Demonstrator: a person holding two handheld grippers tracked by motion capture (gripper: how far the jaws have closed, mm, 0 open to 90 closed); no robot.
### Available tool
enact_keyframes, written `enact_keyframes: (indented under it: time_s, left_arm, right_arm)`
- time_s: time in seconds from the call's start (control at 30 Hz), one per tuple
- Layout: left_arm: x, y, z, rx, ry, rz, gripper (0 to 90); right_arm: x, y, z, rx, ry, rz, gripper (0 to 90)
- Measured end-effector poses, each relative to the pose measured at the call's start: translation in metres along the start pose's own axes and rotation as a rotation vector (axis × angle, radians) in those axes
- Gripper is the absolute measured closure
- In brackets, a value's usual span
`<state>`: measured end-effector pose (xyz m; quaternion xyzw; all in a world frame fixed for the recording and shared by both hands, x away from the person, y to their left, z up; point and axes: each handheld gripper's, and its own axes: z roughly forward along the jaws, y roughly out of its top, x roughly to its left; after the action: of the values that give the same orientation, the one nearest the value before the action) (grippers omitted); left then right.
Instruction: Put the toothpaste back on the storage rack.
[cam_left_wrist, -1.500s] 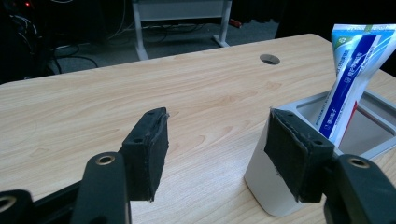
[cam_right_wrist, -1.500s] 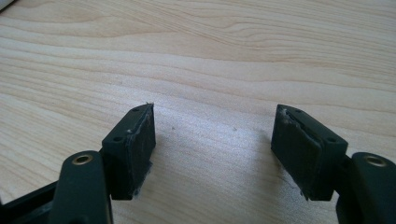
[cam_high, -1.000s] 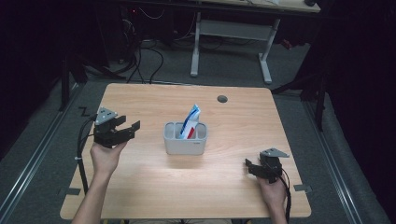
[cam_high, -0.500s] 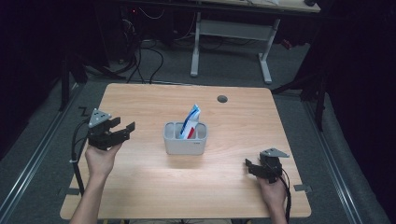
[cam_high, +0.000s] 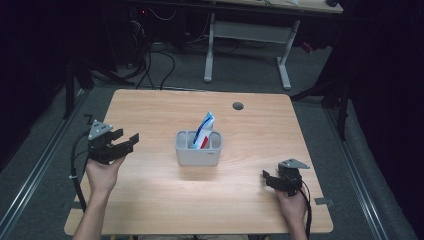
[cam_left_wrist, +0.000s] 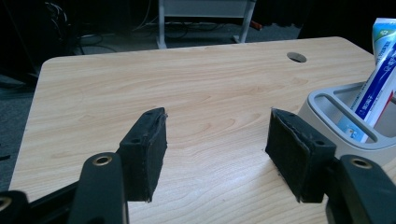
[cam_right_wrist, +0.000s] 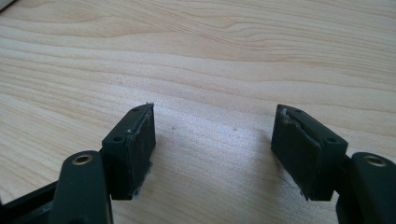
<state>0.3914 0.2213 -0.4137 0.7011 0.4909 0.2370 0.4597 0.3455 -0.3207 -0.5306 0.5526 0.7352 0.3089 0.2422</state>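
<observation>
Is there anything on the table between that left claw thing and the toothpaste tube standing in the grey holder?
Nothing visible stands in the way. The left gripper, jaws open, is held at the table's left side, and bare wooden table lies between it and the grey holder. The toothpaste tube leans in one of its compartments, so the holder's own wall surrounds the tube's lower part.

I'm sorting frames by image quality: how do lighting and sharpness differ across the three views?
High view: the table is lit while the surrounding floor sinks into near black. Left gripper view: sharp wood grain, the toothpaste tube in the grey holder is readable, and the background is dark. Right gripper view: evenly bright tabletop, with soft shadows beneath the open jaws.
</observation>
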Motion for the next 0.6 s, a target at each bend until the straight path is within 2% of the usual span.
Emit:
enact_keyframes:
  time_s: [0.6]
  left_arm:
    - [0.007, -0.015, -0.002, 0.019, 0.021, -0.023, 38.1]
  right_arm:
    - [0.0, 0.0, 0.0, 0.0, 0.0, -0.002, 30.6]
